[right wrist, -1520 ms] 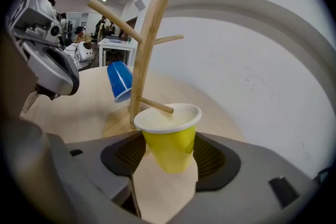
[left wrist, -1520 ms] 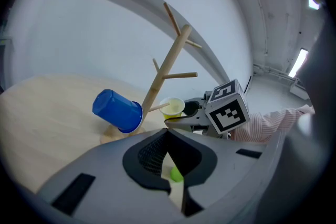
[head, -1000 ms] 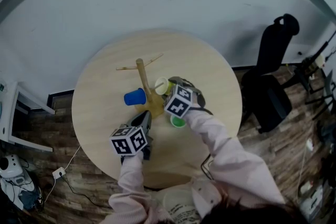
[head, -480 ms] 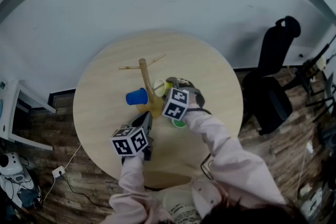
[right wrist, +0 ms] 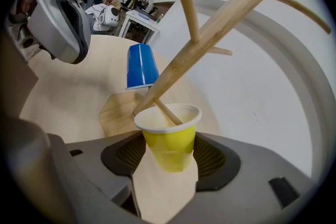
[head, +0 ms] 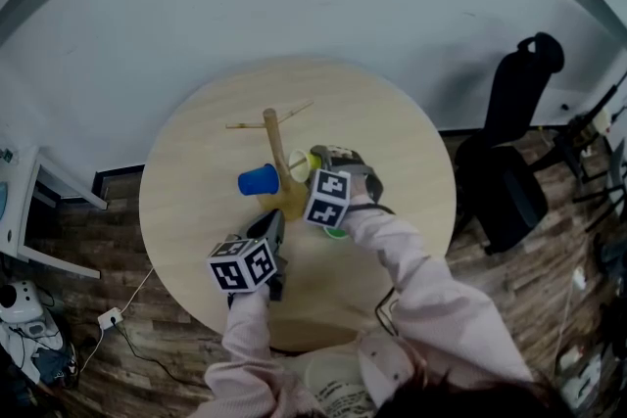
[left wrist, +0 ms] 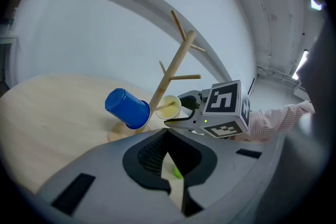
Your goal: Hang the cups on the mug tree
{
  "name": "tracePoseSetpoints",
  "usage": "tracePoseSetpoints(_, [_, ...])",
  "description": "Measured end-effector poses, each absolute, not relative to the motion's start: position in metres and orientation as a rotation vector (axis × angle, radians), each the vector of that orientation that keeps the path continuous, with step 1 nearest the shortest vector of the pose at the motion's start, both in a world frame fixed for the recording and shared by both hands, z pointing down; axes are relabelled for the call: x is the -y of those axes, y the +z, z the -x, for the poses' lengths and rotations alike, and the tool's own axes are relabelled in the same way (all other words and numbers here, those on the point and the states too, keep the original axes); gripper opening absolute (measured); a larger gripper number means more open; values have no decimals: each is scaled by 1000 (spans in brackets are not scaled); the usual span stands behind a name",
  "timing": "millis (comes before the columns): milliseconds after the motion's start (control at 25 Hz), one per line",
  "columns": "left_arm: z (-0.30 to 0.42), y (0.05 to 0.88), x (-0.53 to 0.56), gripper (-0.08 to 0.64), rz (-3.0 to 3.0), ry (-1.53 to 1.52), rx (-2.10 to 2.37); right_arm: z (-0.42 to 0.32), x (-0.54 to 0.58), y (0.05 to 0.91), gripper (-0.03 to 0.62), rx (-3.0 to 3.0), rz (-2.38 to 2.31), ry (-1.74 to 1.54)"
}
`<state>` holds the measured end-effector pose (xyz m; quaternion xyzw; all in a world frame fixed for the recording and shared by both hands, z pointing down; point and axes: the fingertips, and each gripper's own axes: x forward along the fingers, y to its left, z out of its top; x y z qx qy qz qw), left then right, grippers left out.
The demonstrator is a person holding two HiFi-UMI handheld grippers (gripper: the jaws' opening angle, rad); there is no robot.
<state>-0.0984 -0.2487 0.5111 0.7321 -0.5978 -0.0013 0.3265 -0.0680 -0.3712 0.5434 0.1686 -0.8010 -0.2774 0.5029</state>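
Observation:
A wooden mug tree (head: 277, 155) stands on its base near the middle of the round table (head: 392, 142). A blue cup (head: 258, 179) hangs upside down on a low left peg. My right gripper (head: 312, 163) is shut on a yellow cup (right wrist: 170, 139) just right of the trunk (right wrist: 210, 29). A low peg (right wrist: 168, 112) reaches into the cup's mouth. A green cup (head: 335, 231) lies on the table under the right hand, mostly hidden. My left gripper (head: 274, 220) sits in front of the tree's base, its jaws together and empty.
A black office chair (head: 509, 152) stands off the table's right side. On the wooden floor at the lower left lies a cable with a plug (head: 110, 318). The table's near edge is just below the person's sleeves (head: 411, 269).
My right gripper has rolled with the yellow cup in it, and its marker cube shows different faces. The cup sits a little closer to the trunk. The left gripper has stayed still.

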Motion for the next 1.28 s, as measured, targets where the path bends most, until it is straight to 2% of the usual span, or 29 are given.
tracePoseSetpoints(640, [102,512,242,15,-1898,-11,1587,74,371,543,282,1775,-381,-966])
tracePoseSetpoints(1280, [112,513,234,15,-1869,-17,1615,83,366,542,290,1722,-364,-1094])
